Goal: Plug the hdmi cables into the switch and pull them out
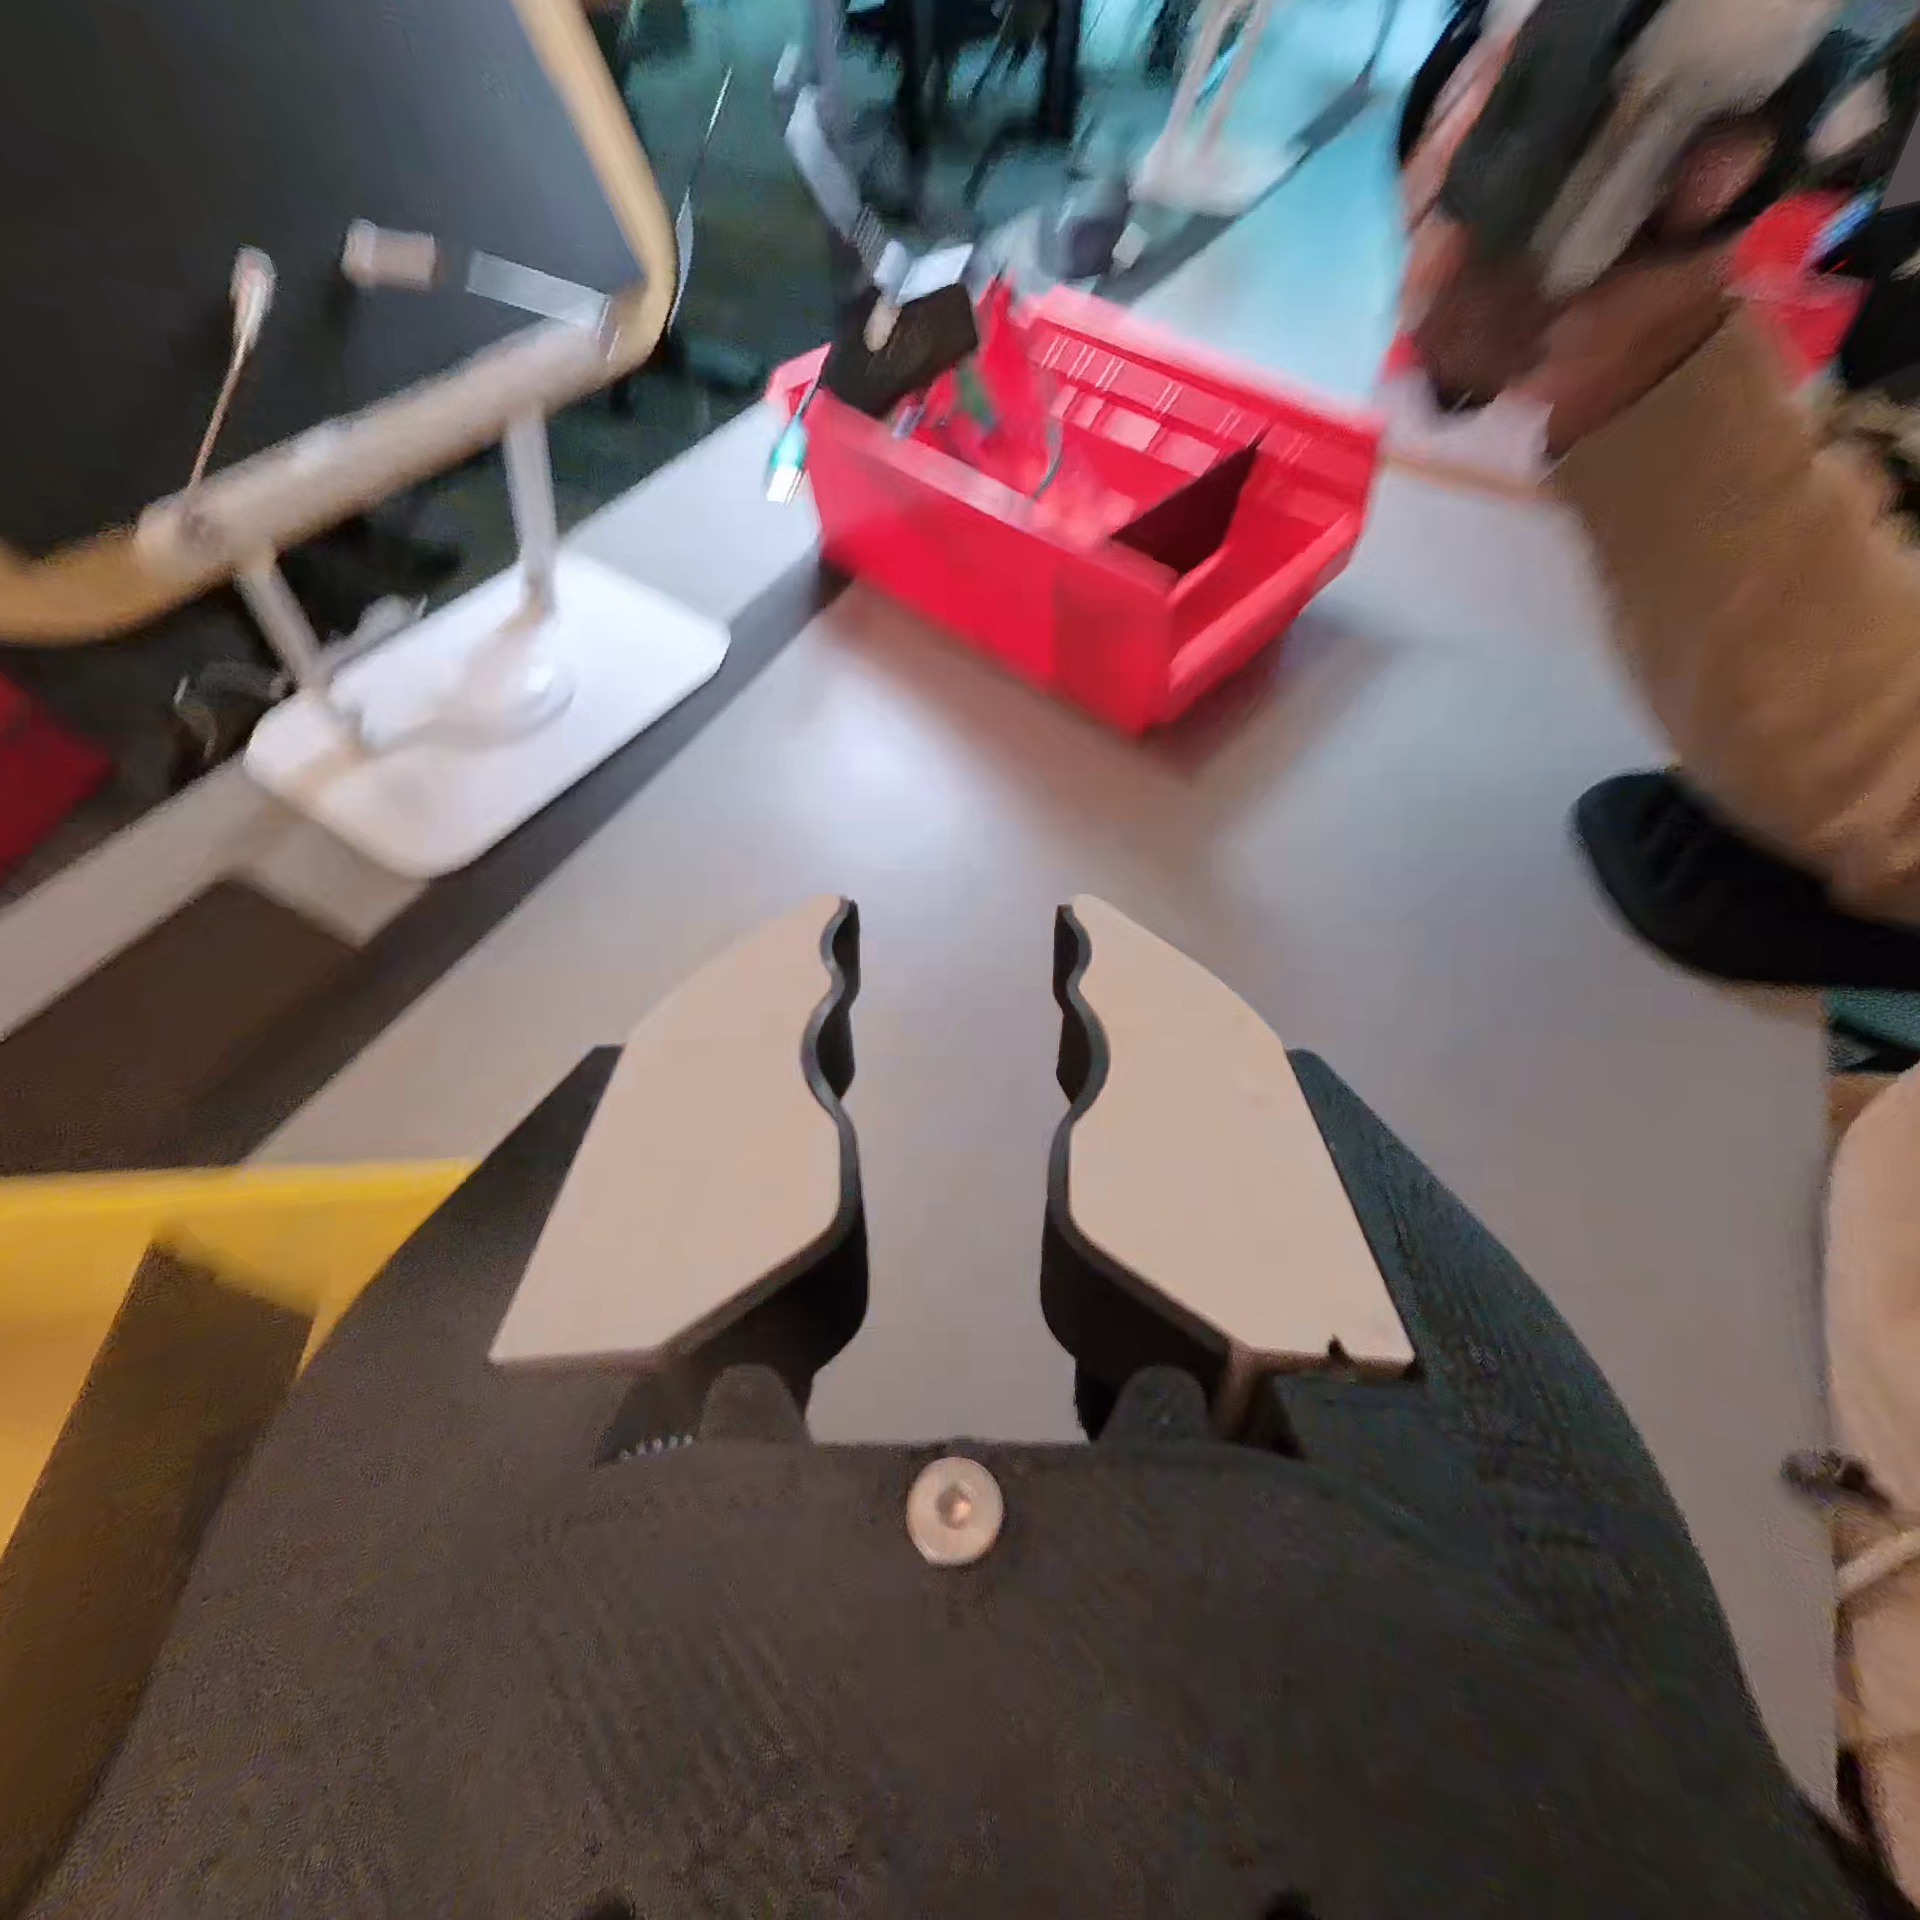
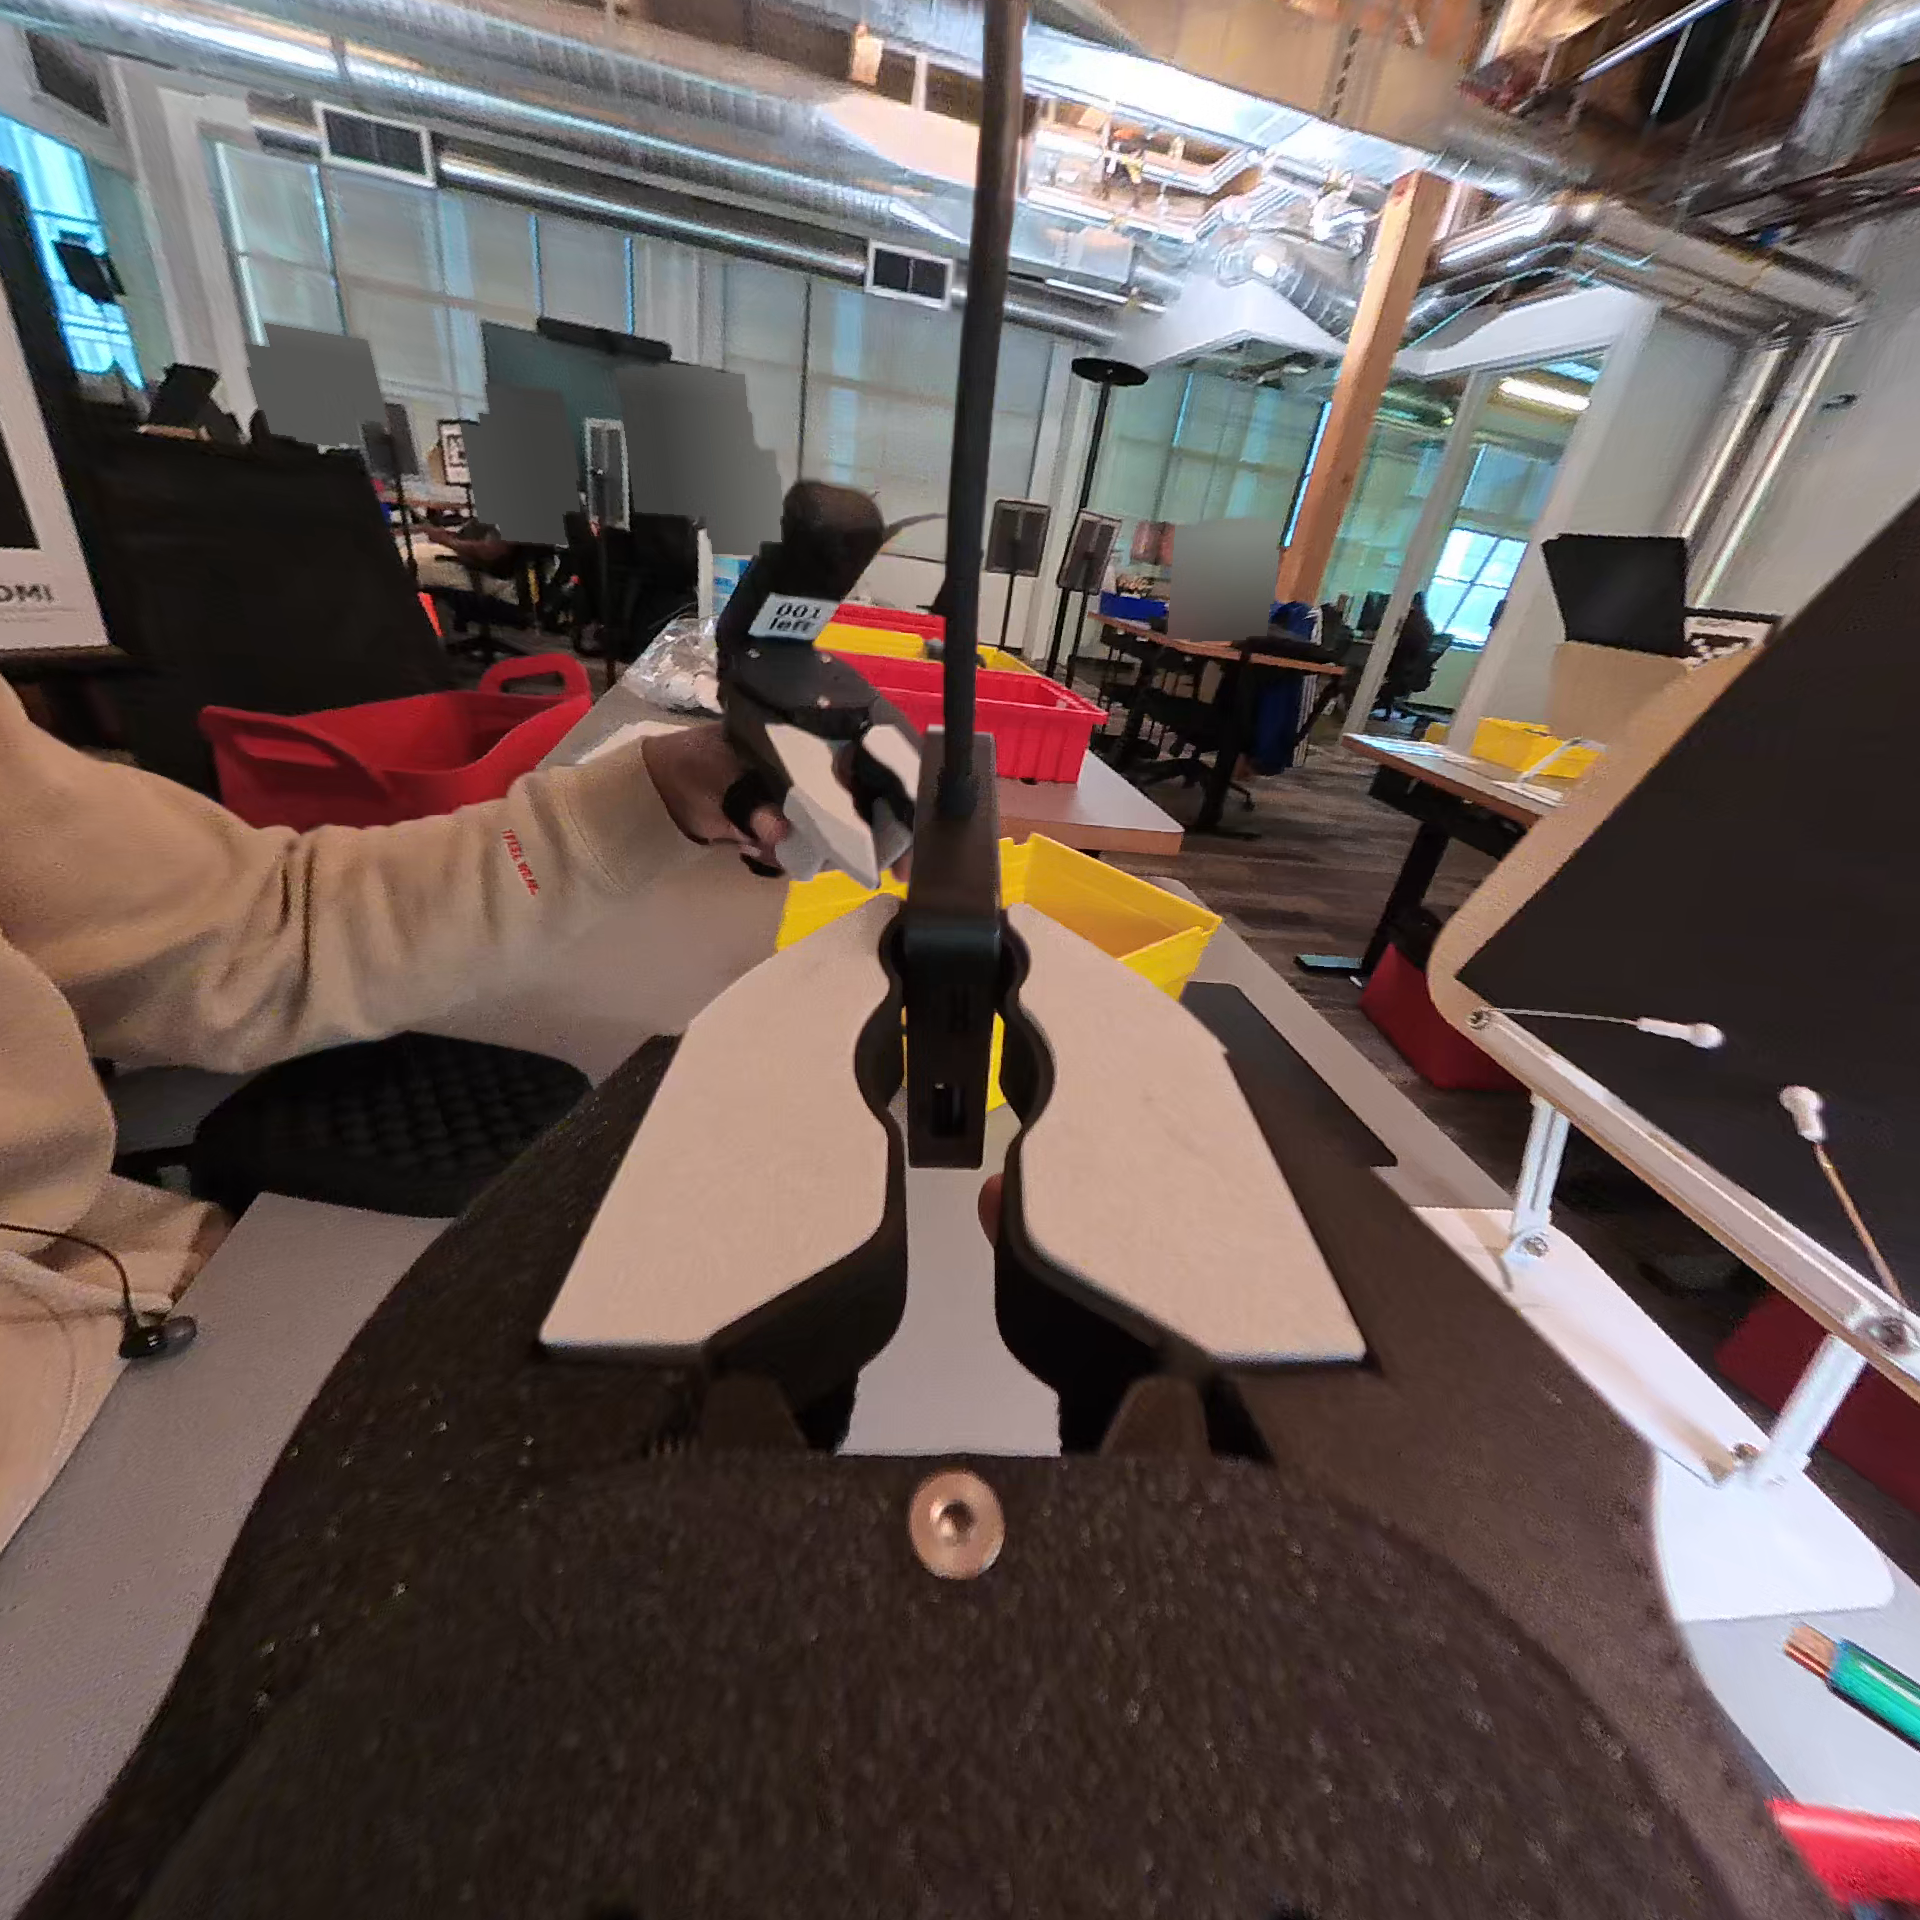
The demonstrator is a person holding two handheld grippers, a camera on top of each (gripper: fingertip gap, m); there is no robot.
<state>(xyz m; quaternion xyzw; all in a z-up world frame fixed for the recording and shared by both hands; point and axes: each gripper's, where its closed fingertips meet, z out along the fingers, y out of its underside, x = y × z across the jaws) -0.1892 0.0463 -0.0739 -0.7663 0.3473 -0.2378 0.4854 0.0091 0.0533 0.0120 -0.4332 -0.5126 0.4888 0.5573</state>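
I look out on a big open workroom; silver ducts (image 2: 623, 94) run along the ceiling; a wooden post (image 2: 1356, 405) stands right of centre; tall windows (image 2: 582, 312) with pale blinds line the far wall and let in daylight; the floor (image 2: 1288, 873) is dark wood planks; desks (image 2: 1455, 774) and black chairs (image 2: 1216, 707) stand farther off; a grey table (image 1: 1039, 790) lies under me; on it sits a red bin (image 1: 1039, 582), a yellow bin (image 2: 1122, 914), and a white stand (image 1: 488, 707) bearing a tilted dark board (image 2: 1714, 831).
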